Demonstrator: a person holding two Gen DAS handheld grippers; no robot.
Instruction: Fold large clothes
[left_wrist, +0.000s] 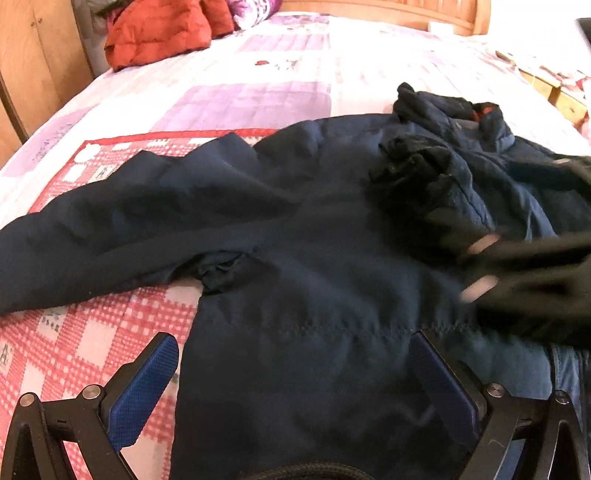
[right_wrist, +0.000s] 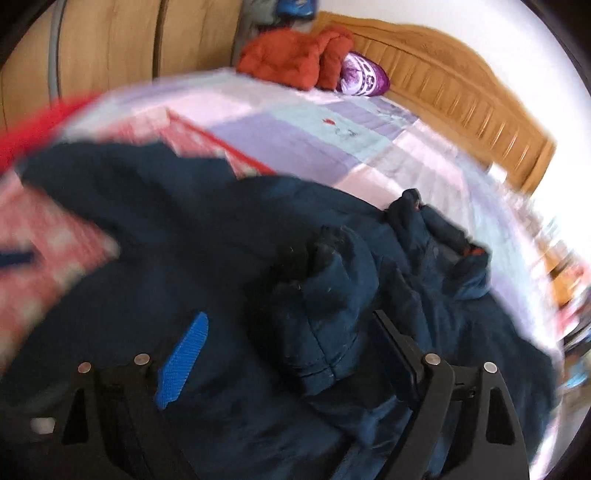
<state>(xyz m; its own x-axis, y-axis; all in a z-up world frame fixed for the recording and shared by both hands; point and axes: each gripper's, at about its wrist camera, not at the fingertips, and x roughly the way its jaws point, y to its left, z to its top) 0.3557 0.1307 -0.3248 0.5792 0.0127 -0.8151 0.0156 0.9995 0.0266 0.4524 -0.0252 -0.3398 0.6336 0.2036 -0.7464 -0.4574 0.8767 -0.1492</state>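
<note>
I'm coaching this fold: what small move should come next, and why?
Probably close the left tool on the navy jacket and fold its outstretched sleeve inward: both tools look open, and the sleeve still lies spread across the red checked blanket.

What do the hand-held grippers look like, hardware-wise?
Both match: the left hand-held gripper and right hand-held gripper have black angular linkage frames with silver round pivot pins, and flat fingers faced with blue ribbed pads. A black braided cable shows at the left one's base. No sleeves visible.
</note>
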